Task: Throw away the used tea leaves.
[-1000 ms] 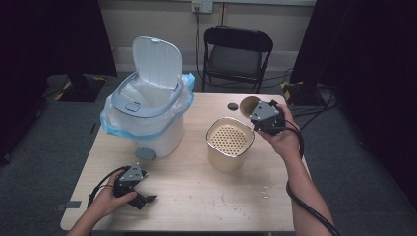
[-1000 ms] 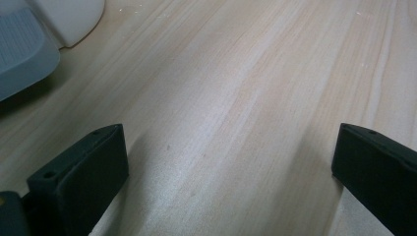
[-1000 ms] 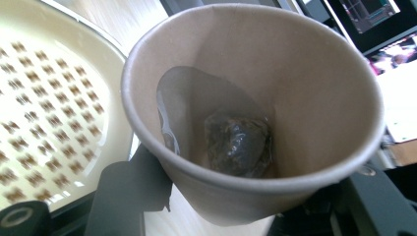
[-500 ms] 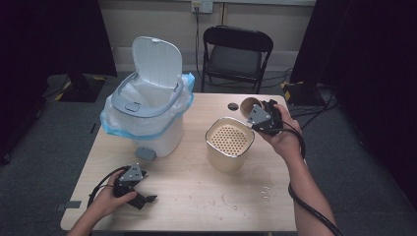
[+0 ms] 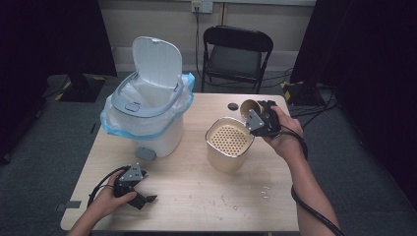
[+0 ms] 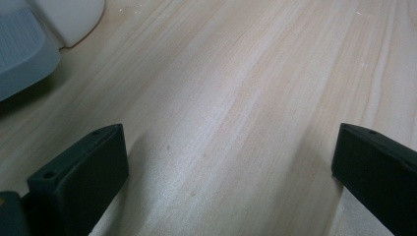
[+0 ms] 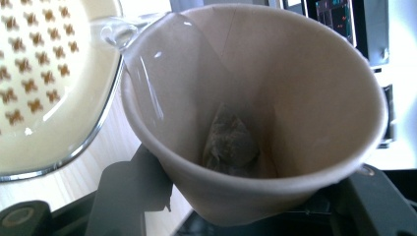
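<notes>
My right gripper [image 5: 256, 112] is shut on a brown paper cup [image 5: 248, 105], held tipped on its side over the far right rim of a beige container [image 5: 229, 147] with a perforated strainer top [image 7: 44, 83]. In the right gripper view the paper cup [image 7: 275, 88] has a wet tea bag [image 7: 230, 142] lying inside, and a clear trickle of liquid [image 7: 118, 32] hangs at its lip above the strainer. My left gripper [image 5: 145, 199] lies on the table's front left, open, with bare wood between the jaws [image 6: 228, 167].
A white pedal bin [image 5: 147, 113] with its lid up and a blue liner stands at the back left, its grey pedal [image 6: 22, 49] close to my left gripper. A small dark disc [image 5: 232, 106] lies behind the container. Crumbs [image 5: 265, 189] dot the table. A black chair [image 5: 236, 54] stands beyond.
My right hand and the cup have shifted slightly toward the container. The left hand has stayed still.
</notes>
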The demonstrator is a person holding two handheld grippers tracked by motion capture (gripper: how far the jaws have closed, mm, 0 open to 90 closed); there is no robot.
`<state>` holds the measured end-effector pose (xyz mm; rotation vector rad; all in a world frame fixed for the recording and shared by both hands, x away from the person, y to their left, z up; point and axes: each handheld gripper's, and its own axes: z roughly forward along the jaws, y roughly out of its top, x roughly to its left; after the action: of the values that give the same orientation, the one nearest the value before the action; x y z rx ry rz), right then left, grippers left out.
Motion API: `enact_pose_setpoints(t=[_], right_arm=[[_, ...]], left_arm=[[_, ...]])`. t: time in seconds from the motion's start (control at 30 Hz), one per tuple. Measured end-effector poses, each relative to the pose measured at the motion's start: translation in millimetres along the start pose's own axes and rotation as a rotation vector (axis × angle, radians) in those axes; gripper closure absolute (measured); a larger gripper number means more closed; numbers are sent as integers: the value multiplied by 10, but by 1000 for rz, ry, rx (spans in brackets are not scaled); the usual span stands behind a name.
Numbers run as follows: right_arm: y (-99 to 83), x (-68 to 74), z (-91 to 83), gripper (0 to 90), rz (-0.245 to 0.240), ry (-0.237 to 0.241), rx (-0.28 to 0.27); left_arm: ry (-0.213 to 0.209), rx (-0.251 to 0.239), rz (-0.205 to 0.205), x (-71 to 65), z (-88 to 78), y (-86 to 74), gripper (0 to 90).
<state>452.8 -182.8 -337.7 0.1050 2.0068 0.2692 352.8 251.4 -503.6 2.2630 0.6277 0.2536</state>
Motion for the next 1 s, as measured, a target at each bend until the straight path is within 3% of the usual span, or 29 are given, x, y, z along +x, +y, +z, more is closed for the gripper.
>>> enact_pose_setpoints(t=[0.07, 0.13, 0.23, 0.27, 0.3, 0.33, 0.37, 0.43, 0.5, 0.57, 0.6, 0.67, 0.73, 0.8, 0.87, 0.9, 0.97, 1.0], right_arm=[[27, 29, -6, 439, -50, -8, 14], [61, 54, -16, 441, -114, -52, 42], [157, 193, -35, 442, -425, -161, 127], [200, 263, -42, 442, -588, -220, 152], [223, 319, -52, 443, -679, -261, 164], [237, 348, -53, 444, -722, -266, 157], [279, 360, -61, 444, -851, -304, 159], [290, 349, -67, 445, -833, -321, 163], [307, 342, -83, 445, -858, -389, 177], [326, 363, -88, 443, -889, -386, 191], [339, 345, -76, 442, -856, -335, 172], [332, 272, -87, 440, -634, -261, 165], [304, 177, -83, 439, -429, -183, 121], [278, 92, -66, 438, -273, -87, 99], [248, 45, -55, 438, -155, -22, 79], [232, 19, -50, 438, -61, 19, 66], [201, -38, -46, 438, 75, 61, 31], [193, -56, -45, 438, 118, 73, 19]], left_arm=[[0, 0, -1, 0, 0, 0, 0], [0, 0, -1, 0, 0, 0, 1], [0, -1, -1, -1, 0, 0, 0], [0, -1, -1, -1, 0, 0, 0], [0, -1, -1, -1, 1, 0, 0], [0, -1, -1, 0, 0, 0, 0], [0, -1, -1, -1, 1, 0, 1], [0, -1, -1, -1, 1, 0, 1], [0, 0, 0, -1, 0, 0, 1], [0, 0, 0, 0, 0, 0, 1], [0, -1, -1, -1, 1, 0, 1], [0, -1, -1, -1, 0, 0, 0], [1, -1, -1, -1, 1, 0, 1], [0, -1, -1, -1, 1, 0, 0], [0, -1, -1, -1, 1, 0, 0], [0, -1, -1, -1, 0, 0, 0], [1, -1, -1, 0, 0, 0, 1], [0, 0, -1, -1, 0, 0, 0]])
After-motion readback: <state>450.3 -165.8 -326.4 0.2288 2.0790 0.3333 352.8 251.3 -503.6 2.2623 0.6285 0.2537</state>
